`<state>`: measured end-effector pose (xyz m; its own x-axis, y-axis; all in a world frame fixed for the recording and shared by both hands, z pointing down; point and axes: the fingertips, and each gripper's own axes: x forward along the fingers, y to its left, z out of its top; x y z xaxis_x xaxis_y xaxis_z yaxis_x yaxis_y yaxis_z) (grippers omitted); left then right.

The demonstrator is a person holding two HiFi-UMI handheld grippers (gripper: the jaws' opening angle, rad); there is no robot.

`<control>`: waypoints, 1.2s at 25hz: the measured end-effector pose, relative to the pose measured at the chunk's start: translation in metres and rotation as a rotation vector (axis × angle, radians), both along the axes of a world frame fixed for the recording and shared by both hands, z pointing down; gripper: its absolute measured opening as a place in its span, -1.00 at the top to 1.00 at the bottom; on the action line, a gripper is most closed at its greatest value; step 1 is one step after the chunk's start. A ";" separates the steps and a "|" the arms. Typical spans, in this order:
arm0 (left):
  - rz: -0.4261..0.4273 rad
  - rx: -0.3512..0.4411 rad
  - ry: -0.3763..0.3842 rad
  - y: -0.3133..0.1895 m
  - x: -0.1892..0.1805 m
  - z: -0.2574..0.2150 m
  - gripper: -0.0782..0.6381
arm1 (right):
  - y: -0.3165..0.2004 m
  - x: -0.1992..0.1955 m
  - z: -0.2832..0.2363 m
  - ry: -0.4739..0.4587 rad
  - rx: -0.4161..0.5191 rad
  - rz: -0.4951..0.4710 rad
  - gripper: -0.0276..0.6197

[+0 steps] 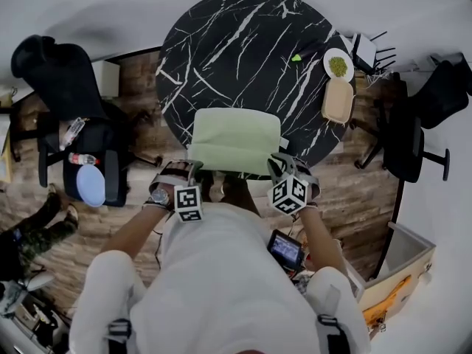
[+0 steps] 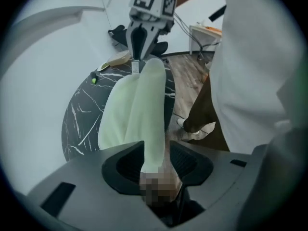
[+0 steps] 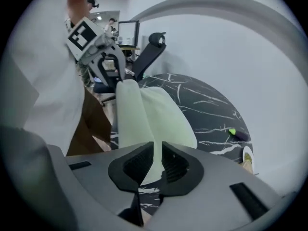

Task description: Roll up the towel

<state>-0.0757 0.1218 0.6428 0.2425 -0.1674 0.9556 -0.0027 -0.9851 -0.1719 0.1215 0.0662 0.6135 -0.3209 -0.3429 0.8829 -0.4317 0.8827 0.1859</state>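
A pale green towel (image 1: 234, 140) lies on the near part of the round black marble table (image 1: 236, 50), its near edge lifted and hanging over the rim. My left gripper (image 1: 183, 169) is at the towel's near-left corner. In the left gripper view the towel (image 2: 134, 109) runs between the wide jaws of that gripper (image 2: 156, 160), with a gap at the right pad: open. My right gripper (image 1: 284, 164) is at the near-right corner. In the right gripper view its jaws (image 3: 157, 160) stand narrow, pressed on the towel (image 3: 154, 114).
A plate of green food (image 1: 338, 65), a tan tray (image 1: 338, 100) and a small green object (image 1: 296, 57) sit at the table's far right. Office chairs stand left (image 1: 74, 87) and right (image 1: 413, 139). A cardboard box (image 1: 398, 271) is on the floor at right.
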 end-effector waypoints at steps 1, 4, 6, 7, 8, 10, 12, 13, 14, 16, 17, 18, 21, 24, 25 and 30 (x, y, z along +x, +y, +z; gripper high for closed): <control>-0.002 0.013 -0.020 0.000 -0.003 0.008 0.32 | 0.012 -0.009 -0.004 -0.004 0.004 -0.042 0.78; -0.015 0.033 -0.070 -0.009 -0.015 0.029 0.22 | 0.050 -0.023 0.008 0.025 -0.029 -0.154 0.73; -0.016 0.031 -0.085 -0.016 -0.018 0.037 0.21 | 0.065 -0.020 0.029 0.072 -0.059 -0.187 0.61; -0.020 0.025 -0.086 -0.020 -0.018 0.039 0.22 | 0.069 -0.016 0.040 0.094 -0.073 -0.191 0.54; -0.026 0.019 -0.087 -0.024 -0.018 0.041 0.25 | 0.070 -0.012 0.049 0.113 -0.086 -0.192 0.47; -0.031 0.004 -0.090 -0.031 -0.017 0.044 0.27 | 0.069 -0.008 0.063 0.134 -0.097 -0.195 0.40; -0.032 -0.014 -0.095 -0.036 -0.015 0.046 0.39 | 0.061 -0.007 0.069 0.146 -0.075 -0.195 0.40; -0.037 -0.027 -0.095 -0.039 -0.014 0.046 0.48 | 0.055 -0.006 0.070 0.149 -0.062 -0.188 0.46; -0.046 -0.045 -0.092 -0.040 -0.013 0.045 0.55 | 0.050 -0.005 0.070 0.147 -0.057 -0.177 0.63; -0.062 -0.083 -0.084 -0.041 -0.013 0.041 0.61 | 0.046 -0.004 0.067 0.136 -0.081 -0.156 0.77; -0.064 -0.099 -0.081 -0.039 -0.013 0.038 0.63 | 0.047 -0.004 0.065 0.128 -0.104 -0.151 0.80; -0.063 -0.115 -0.077 -0.036 -0.015 0.035 0.63 | 0.051 -0.005 0.062 0.117 -0.130 -0.148 0.81; -0.057 -0.184 -0.064 -0.018 -0.018 0.026 0.64 | 0.073 -0.006 0.052 0.072 -0.263 -0.142 0.82; -0.053 -0.297 -0.057 0.006 -0.022 0.016 0.63 | 0.103 -0.011 0.038 0.017 -0.453 -0.154 0.82; -0.052 -0.339 -0.056 0.013 -0.024 0.013 0.63 | 0.110 -0.012 0.033 -0.001 -0.502 -0.159 0.82; -0.066 -0.403 -0.058 0.006 -0.025 0.013 0.62 | 0.088 -0.007 0.027 -0.069 -0.553 -0.086 0.82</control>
